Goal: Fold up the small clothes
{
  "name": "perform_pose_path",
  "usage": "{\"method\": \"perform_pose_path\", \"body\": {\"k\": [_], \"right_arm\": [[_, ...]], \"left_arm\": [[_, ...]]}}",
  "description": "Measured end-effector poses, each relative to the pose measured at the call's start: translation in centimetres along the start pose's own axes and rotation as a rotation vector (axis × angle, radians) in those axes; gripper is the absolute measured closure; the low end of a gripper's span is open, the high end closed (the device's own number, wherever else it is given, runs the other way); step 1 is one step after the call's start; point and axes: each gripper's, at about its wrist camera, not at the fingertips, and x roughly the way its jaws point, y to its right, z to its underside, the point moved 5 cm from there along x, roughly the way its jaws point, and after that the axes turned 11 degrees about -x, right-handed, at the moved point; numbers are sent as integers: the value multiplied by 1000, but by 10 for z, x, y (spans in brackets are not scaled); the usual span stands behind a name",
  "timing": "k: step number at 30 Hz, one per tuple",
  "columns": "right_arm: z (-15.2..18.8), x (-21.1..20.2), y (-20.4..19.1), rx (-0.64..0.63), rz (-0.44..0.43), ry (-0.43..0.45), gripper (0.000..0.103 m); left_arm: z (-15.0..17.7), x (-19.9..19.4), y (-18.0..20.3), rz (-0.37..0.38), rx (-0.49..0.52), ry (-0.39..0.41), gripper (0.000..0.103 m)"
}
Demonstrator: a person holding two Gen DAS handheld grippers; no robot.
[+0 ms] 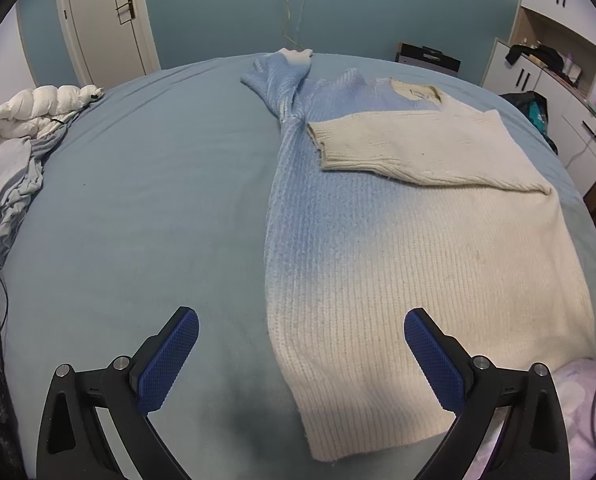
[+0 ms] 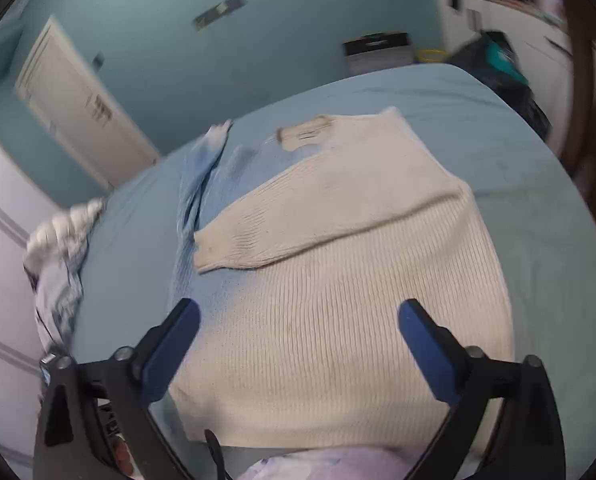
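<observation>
A knit sweater (image 1: 398, 248), cream fading to pale blue, lies flat on the blue bed (image 1: 137, 200). Its cream sleeve (image 1: 410, 148) is folded across the chest; the blue sleeve (image 1: 281, 80) stretches away toward the far edge. My left gripper (image 1: 301, 322) hovers open above the sweater's near left hem, nothing between its blue pads. The right wrist view is blurred: the same sweater (image 2: 338, 300) with the folded sleeve (image 2: 298, 220) lies below my right gripper (image 2: 299, 314), which stands wide open and empty over the sweater's lower half.
A white puffer jacket (image 1: 37, 112) and a crumpled grey cloth (image 1: 9, 184) are heaped at the bed's left edge. White cabinets (image 1: 558, 92) and a dark bag (image 1: 534, 108) stand to the right. A door (image 1: 105, 16) is at the back left.
</observation>
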Motion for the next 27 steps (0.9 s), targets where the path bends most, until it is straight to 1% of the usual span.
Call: {"method": "perform_pose_path", "body": {"k": [2, 3, 5, 6, 8, 9, 11, 13, 15, 16, 18, 19, 20, 22, 24, 25, 26, 27], "right_arm": [[21, 18, 16, 65, -22, 18, 1], [35, 32, 21, 96, -47, 26, 1], [51, 34, 25, 132, -58, 55, 1], [59, 35, 27, 131, -47, 76, 1], [65, 41, 26, 89, 8, 96, 1], [65, 48, 22, 58, 17, 96, 1], [63, 48, 18, 28, 14, 102, 1], [65, 45, 20, 34, 30, 142, 1], [74, 50, 24, 49, 7, 184, 1], [79, 52, 27, 60, -5, 188, 1], [85, 61, 33, 90, -32, 184, 1], [83, 58, 34, 92, -42, 192, 1], [80, 55, 34, 89, -50, 211, 1], [79, 50, 33, 78, -53, 249, 1], [80, 48, 30, 64, -53, 267, 1], [80, 48, 30, 61, -53, 269, 1], [81, 49, 29, 61, -53, 270, 1], [81, 49, 30, 62, -55, 268, 1]], "left_arm": [[1, 0, 0, -10, -7, 13, 0], [2, 0, -1, -17, -13, 19, 0], [2, 0, -2, -33, -27, 26, 0], [1, 1, -3, -43, -36, 24, 0], [-3, 3, -2, -53, -46, 16, 0], [-8, 5, -2, -58, -47, 9, 0], [-22, 12, 0, -70, -45, -4, 0], [-43, 19, 6, -76, -32, -4, 0], [-77, 33, 18, -92, 5, 11, 0], [-89, 39, 22, -96, 17, 20, 0], [-124, 57, 32, -110, 38, 47, 0], [-140, 68, 35, -116, 40, 59, 0], [-162, 85, 39, -122, 36, 66, 0], [-189, 109, 42, -136, 35, 70, 0], [-219, 141, 47, -177, 64, 69, 0], [-231, 155, 47, -206, 75, 70, 0], [-247, 172, 44, -254, 76, 77, 0], [-256, 180, 41, -277, 68, 83, 0]]}}
